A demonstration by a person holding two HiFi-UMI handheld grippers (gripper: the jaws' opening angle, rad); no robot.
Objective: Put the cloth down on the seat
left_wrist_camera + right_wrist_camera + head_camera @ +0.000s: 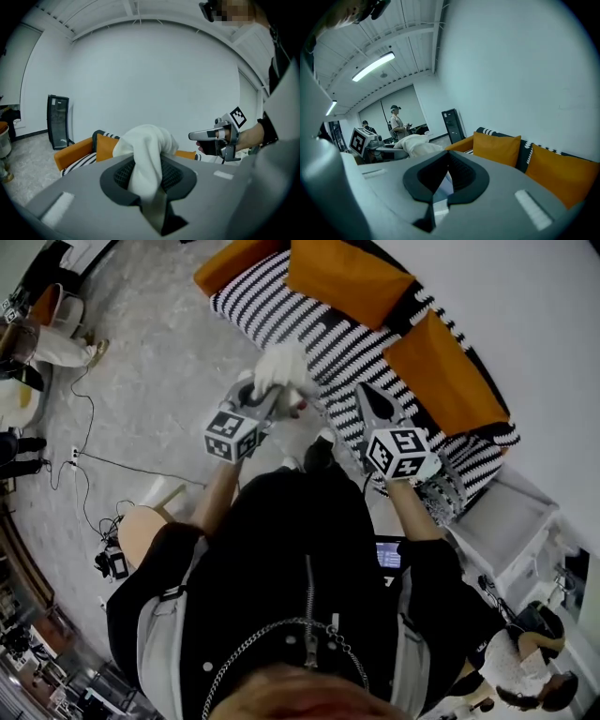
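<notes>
A white cloth [279, 365] hangs bunched from my left gripper [278, 397], whose jaws are shut on it, just off the near edge of the sofa's black-and-white striped seat [323, 329]. In the left gripper view the cloth [147, 145] fills the gap between the dark pads and spills over the top. My right gripper [368, 395] is held beside it over the seat edge, jaws together and holding nothing. Orange cushions [349, 277] line the sofa back. The right gripper view shows the cloth [417, 144] off to the left.
A white cabinet [506, 521] stands to the right of the sofa. Cables [94, 463] run over the grey floor at left, near a round wooden stool [141, 526]. A black tower unit [58, 121] stands by the wall. People [397, 124] stand in the background.
</notes>
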